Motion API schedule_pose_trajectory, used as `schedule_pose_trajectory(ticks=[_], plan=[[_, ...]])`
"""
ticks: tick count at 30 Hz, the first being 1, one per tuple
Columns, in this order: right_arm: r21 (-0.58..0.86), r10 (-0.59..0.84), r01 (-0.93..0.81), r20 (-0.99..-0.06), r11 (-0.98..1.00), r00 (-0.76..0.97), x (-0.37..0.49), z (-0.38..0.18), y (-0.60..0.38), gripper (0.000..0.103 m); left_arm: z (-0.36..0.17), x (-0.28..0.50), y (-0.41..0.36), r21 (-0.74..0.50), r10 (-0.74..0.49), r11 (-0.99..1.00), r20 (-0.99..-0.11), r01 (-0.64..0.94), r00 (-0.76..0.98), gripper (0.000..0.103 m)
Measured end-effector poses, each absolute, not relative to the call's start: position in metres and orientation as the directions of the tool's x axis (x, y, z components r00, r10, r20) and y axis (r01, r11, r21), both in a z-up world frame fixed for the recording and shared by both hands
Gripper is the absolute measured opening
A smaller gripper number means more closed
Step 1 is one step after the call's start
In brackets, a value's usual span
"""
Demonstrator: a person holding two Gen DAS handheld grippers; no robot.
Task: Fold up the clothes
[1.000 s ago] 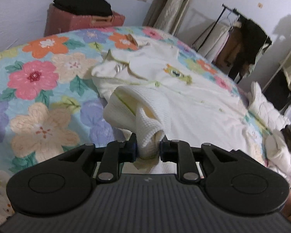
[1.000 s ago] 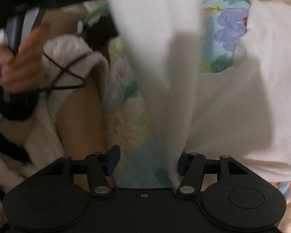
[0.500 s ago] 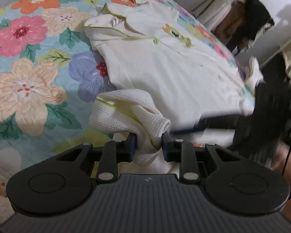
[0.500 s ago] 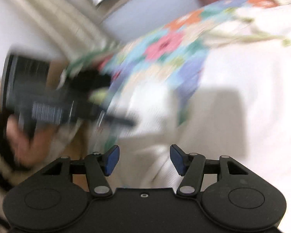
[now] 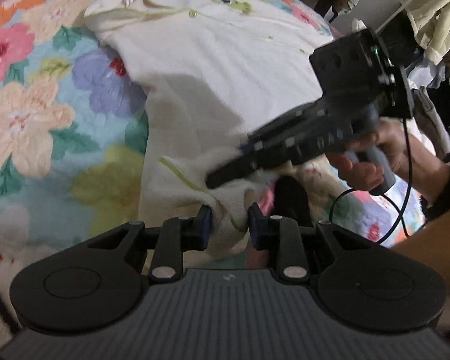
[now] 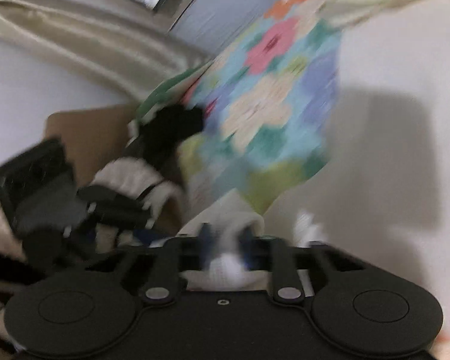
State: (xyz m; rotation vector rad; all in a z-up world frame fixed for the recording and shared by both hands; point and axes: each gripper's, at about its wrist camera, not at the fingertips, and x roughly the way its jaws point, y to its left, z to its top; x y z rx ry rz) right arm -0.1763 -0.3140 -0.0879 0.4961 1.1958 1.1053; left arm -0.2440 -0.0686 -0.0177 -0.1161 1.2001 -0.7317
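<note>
My left gripper (image 5: 228, 225) pinches the white shirt's (image 5: 225, 60) bunched sleeve (image 5: 225, 207); my right gripper (image 6: 226, 247) is closing on cloth beside it, on the floral bed (image 5: 30, 114).

Right wrist view motion-blurred; cream waffle-knit shirt (image 6: 390, 138) smeared, cut off at right edge. Floral quilted bedspread (image 6: 273, 102) pattern indistinct. Dark blurred object (image 6: 171, 129) unidentifiable.

Both devices are matte black. The left gripper (image 5: 228, 228) at lower centre has blue pads, silver pivot screws and a ribbed grey housing; at right, a black cable trails from the right gripper's (image 5: 240, 162) grey handle, beside a dark cuff.
</note>
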Motion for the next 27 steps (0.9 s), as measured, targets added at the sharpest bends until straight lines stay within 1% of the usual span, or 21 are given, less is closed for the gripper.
schedule_pose_trajectory(ticks=[1, 3, 6, 8, 11, 13, 14, 15, 16, 17, 21, 23, 25, 27], plan=[[0.794, 0.865, -0.427, -0.499, 0.433, -0.049, -0.182, -0.089, -0.311, 0.011, -0.015, -0.243, -0.065, -0.456, -0.569, 0.771, -0.807, 0.445, 0.158, 0.026], [0.768, 0.842, -0.457, -0.535, 0.449, -0.073, -0.193, -0.090, -0.304, 0.010, -0.005, -0.240, -0.057, -0.427, -0.550, 0.783, -0.815, 0.452, 0.182, 0.026], [0.733, 0.803, -0.481, -0.588, 0.480, -0.095, -0.210, -0.097, -0.295, 0.010, 0.017, -0.235, -0.052, -0.286, -0.470, 0.817, -0.833, 0.500, 0.291, 0.025], [0.745, 0.790, -0.485, -0.591, 0.457, -0.162, -0.223, -0.103, -0.279, 0.010, 0.025, -0.222, -0.050, -0.236, -0.432, 0.835, -0.840, 0.497, 0.327, 0.025], [0.768, 0.768, -0.495, -0.581, 0.406, -0.271, -0.241, -0.109, -0.255, 0.011, 0.025, -0.193, -0.053, -0.224, -0.408, 0.851, -0.852, 0.475, 0.329, 0.027], [0.749, 0.763, -0.532, -0.590, 0.395, -0.265, -0.245, -0.100, -0.253, 0.017, 0.020, -0.174, -0.065, -0.200, -0.381, 0.860, -0.863, 0.469, 0.331, 0.027], [0.740, 0.760, -0.550, -0.594, 0.388, -0.262, -0.247, -0.096, -0.252, 0.022, 0.015, -0.164, -0.072, -0.189, -0.368, 0.864, -0.869, 0.466, 0.330, 0.028], [0.730, 0.758, -0.567, -0.598, 0.382, -0.259, -0.249, -0.091, -0.251, 0.036, 0.009, -0.157, -0.078, -0.179, -0.355, 0.868, -0.876, 0.463, 0.326, 0.028], [0.720, 0.763, -0.576, -0.601, 0.387, -0.239, -0.247, -0.086, -0.254, 0.046, 0.002, -0.150, -0.083, -0.179, -0.353, 0.867, -0.880, 0.466, 0.319, 0.028], [0.712, 0.776, -0.569, -0.601, 0.411, -0.191, -0.241, -0.080, -0.263, 0.047, -0.005, -0.143, -0.089, -0.179, -0.352, 0.865, -0.883, 0.469, 0.311, 0.029], [0.673, 0.806, -0.529, -0.591, 0.517, 0.035, -0.217, -0.056, -0.306, 0.052, -0.042, -0.116, -0.100, -0.191, -0.361, 0.872, -0.873, 0.451, 0.328, 0.033], [0.672, 0.809, -0.487, -0.570, 0.558, 0.139, -0.211, -0.051, -0.335, 0.052, -0.062, -0.103, -0.101, -0.217, -0.379, 0.870, -0.869, 0.442, 0.319, 0.034], [0.691, 0.813, -0.438, -0.542, 0.575, 0.212, -0.209, -0.051, -0.360, 0.052, -0.078, -0.093, -0.101, -0.253, -0.398, 0.868, -0.870, 0.427, 0.292, 0.034], [0.673, 0.783, -0.404, -0.562, 0.620, 0.265, -0.210, -0.054, -0.372, 0.052, -0.091, -0.087, -0.101, -0.304, -0.430, 0.857, -0.867, 0.417, 0.253, 0.039]])
